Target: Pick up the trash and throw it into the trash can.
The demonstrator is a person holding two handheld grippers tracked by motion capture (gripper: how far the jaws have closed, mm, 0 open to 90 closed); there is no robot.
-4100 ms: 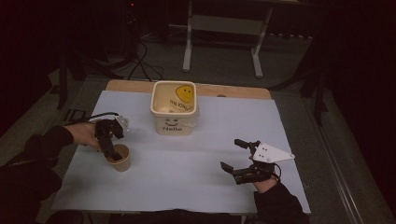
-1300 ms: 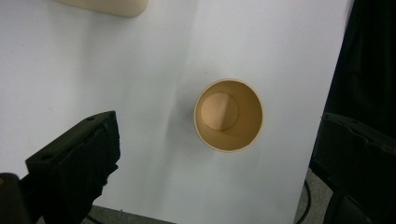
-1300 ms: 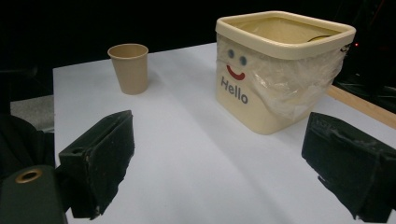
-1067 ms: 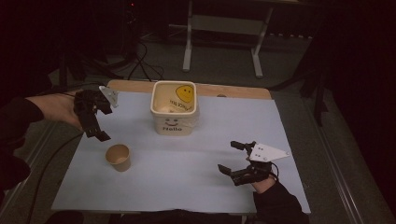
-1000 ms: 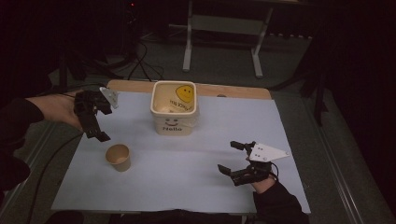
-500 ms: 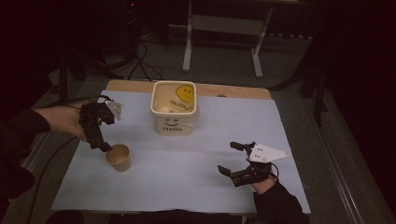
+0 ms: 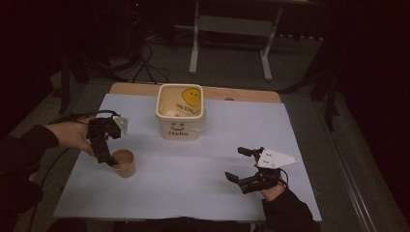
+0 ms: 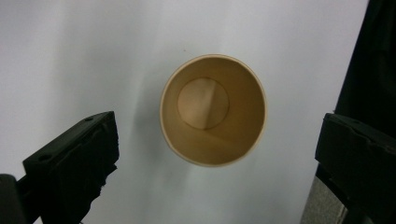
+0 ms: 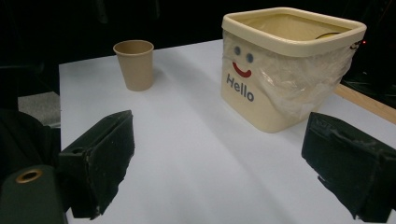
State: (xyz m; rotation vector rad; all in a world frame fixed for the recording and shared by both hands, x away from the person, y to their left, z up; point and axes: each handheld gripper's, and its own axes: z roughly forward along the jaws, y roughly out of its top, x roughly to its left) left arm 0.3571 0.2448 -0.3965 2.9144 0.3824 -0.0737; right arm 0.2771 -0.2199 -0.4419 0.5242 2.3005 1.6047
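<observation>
In the high view, the left gripper (image 7: 107, 154) is being held at the left of the frame, pointed down over the paper cup (image 7: 124, 162), which is standing upright on the pale table cover (image 7: 193, 183) left of centre. In the left gripper view the cup (image 8: 213, 110) is being seen from above at mid-frame, empty, with the jaws spread wide on either side and touching nothing. The right gripper (image 7: 245, 166) is being rested at the lower right of the high view, jaws likewise held apart and empty. The cream bin (image 7: 180, 111) marked "Hello" is being shown at upper centre, lined with plastic; in the right gripper view it (image 9: 285, 65) is standing at upper right, the cup (image 9: 134, 64) at upper left, well apart.
</observation>
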